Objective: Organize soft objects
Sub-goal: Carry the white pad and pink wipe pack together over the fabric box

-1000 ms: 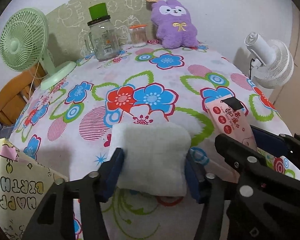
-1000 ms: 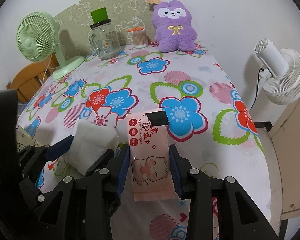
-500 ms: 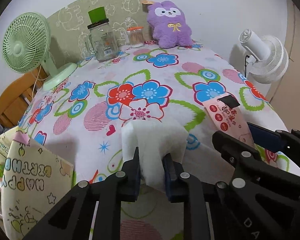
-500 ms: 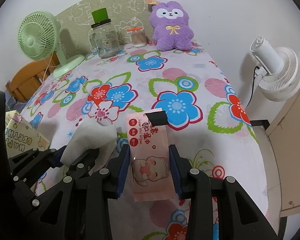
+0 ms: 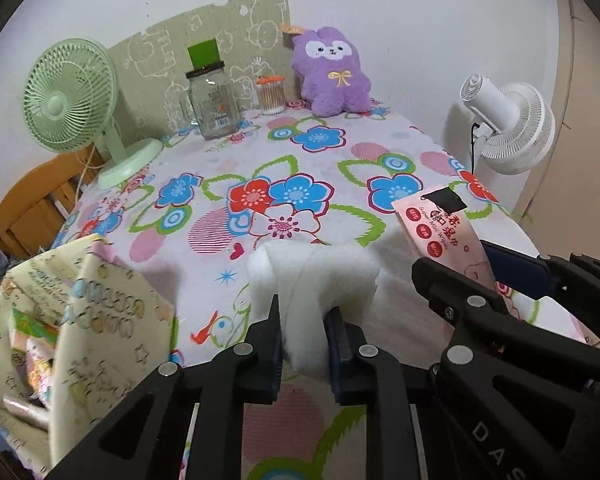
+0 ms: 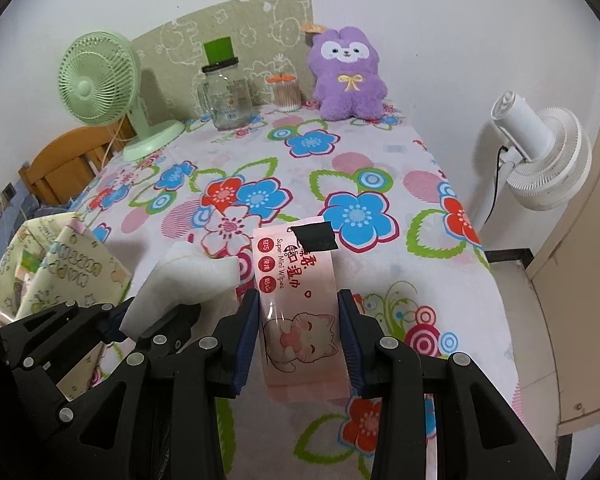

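White pad pinched in left tongs — wipes pack clamped in right tongs.

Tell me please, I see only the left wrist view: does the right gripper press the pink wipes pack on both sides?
Observer: Yes. The right wrist view shows the right gripper with both blue pads pressed on the long edges of the pink wipes pack.
Operator: Does the pack reach behind the pads?
Observer: Yes, its lower end, with a cat picture, extends back past them.
Operator: Where is my white pad from there?
Observer: The white pad is just left of the pack; whether they touch I cannot tell.
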### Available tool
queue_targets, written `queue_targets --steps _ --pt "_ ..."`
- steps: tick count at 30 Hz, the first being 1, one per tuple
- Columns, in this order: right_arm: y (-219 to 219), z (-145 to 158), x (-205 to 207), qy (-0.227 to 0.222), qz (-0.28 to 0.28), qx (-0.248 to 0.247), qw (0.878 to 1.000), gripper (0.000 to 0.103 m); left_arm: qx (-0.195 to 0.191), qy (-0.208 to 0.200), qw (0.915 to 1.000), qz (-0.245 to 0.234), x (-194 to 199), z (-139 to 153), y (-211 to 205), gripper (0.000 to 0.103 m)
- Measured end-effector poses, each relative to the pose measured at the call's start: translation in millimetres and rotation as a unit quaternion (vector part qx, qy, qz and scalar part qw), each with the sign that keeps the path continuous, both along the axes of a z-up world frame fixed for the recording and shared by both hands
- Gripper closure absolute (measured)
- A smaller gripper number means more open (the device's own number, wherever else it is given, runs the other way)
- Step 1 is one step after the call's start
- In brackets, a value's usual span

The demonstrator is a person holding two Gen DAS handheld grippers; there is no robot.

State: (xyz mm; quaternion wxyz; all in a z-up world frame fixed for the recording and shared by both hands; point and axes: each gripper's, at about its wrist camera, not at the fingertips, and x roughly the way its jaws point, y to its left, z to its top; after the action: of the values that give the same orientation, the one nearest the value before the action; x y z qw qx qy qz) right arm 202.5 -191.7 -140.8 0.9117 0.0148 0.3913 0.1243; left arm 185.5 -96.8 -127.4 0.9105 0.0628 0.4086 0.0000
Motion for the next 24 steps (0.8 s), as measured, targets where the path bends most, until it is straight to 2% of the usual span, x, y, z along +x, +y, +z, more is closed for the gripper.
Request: queue_targets --steps 24 --pt "9 63 -94 -0.066 -0.004 -0.018 0.998 0.062 0.003 -0.058 0.9977 -0.036 -88 62 8 0.086"
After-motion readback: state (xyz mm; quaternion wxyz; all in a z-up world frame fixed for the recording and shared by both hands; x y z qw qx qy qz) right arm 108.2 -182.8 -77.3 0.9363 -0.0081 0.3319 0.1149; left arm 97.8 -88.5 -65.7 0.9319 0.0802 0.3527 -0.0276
